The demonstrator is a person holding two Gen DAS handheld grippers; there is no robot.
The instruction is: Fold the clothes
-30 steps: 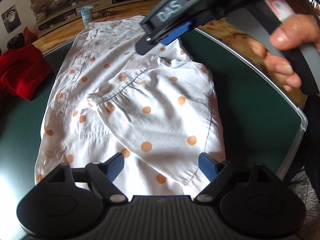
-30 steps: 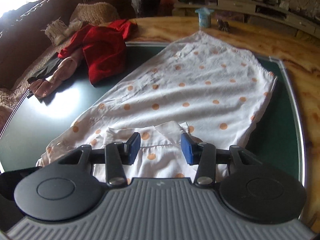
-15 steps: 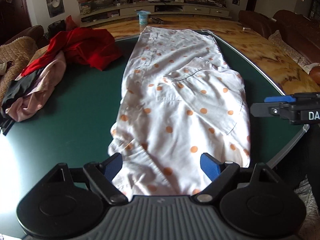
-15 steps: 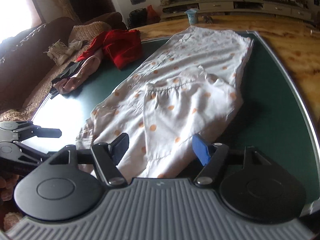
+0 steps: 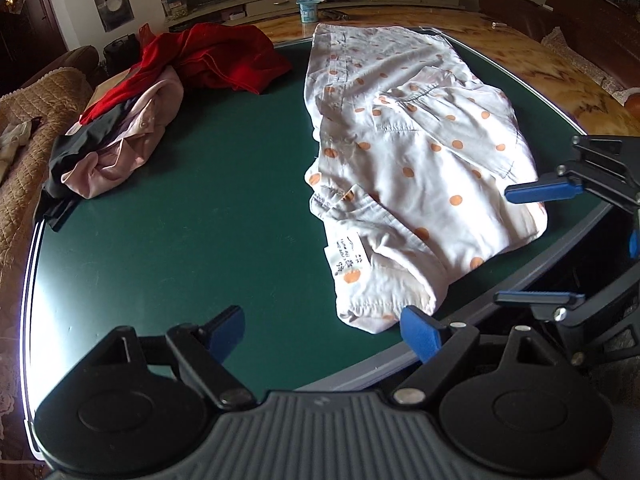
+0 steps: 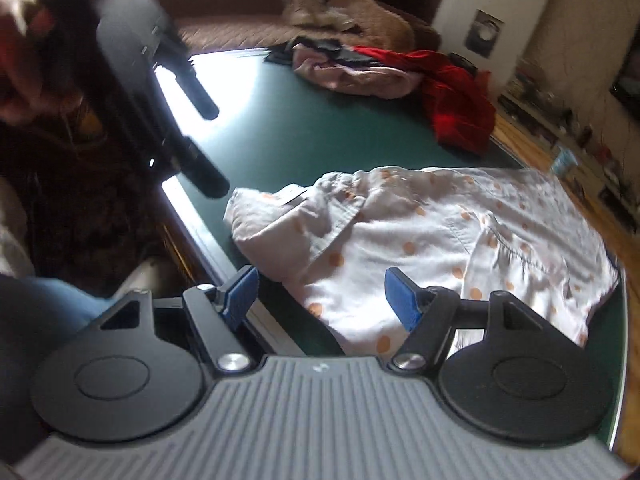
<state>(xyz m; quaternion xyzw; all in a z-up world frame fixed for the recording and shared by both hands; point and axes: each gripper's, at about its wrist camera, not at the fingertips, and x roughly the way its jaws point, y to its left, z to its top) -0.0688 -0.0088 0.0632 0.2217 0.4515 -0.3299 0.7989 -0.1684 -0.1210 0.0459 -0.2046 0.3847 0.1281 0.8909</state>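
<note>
Left gripper [image 5: 322, 334]: jaws spread wide, holding nothing, hovering at the near edge of the tabletop, its right finger just beside the garment's near hem
Right gripper [image 6: 320, 294]: jaws wide apart and empty, at the tabletop's edge beside the garment; also visible at the right of the left wrist view [image 5: 540, 246]
Polka-dot garment [image 5: 408, 168]: white with orange dots, lying partly folded on the green tabletop [image 5: 192, 216], one layer turned over the middle, a white label showing near the close end
Pile of clothes [image 5: 132, 128]: red, pink and black pieces heaped at the far left of the tabletop, well apart from the garment
Cup [image 5: 308, 9]: small, pale blue, on the wooden surface beyond the garment
</note>
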